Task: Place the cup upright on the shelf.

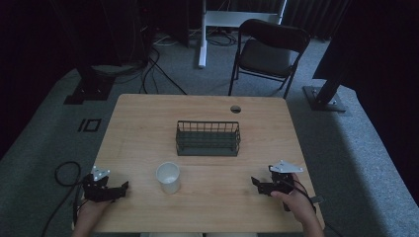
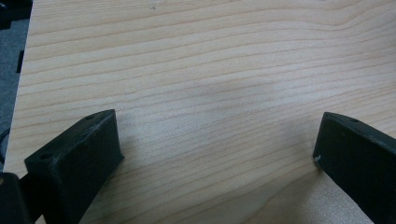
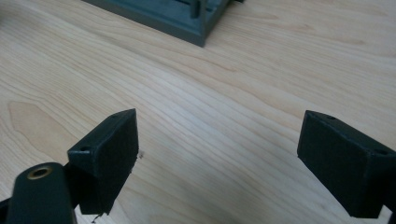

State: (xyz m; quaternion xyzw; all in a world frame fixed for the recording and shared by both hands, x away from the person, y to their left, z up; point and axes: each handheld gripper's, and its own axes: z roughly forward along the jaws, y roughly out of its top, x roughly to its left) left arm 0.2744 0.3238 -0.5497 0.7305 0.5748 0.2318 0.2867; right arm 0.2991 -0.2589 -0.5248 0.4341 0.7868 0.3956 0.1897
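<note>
Down at the near edge of the wooden counter [image 1: 207,106], the left tool [image 1: 123,186] rests close to the near left corner, held by a hand [image 1: 89,210] that comes in from below. Its jaws stand wide apart with nothing between them; the left gripper view shows bare wood grain in the gap. The right tool [image 1: 255,182] sits near the near right corner, gripped by the other hand [image 1: 296,200], with a grey three-cornered plate on top. Its jaws are likewise spread wide and empty, and both tools point inward toward the middle of the counter.

Between the two tools, somewhat nearer the left one, a white paper cup [image 1: 168,177] stands upright with its mouth up, apart from both tools. Just beyond it, at the counter's centre, a dark green wire basket [image 1: 208,138] lies with its long side parallel to the near edge. In the right gripper view a corner of the basket [image 3: 187,18] appears at the top, well ahead of the open jaws. A small round hole [image 1: 235,109] sits near the far edge. Beyond the counter a black folding chair [image 1: 267,54] stands on the grey floor.
</note>
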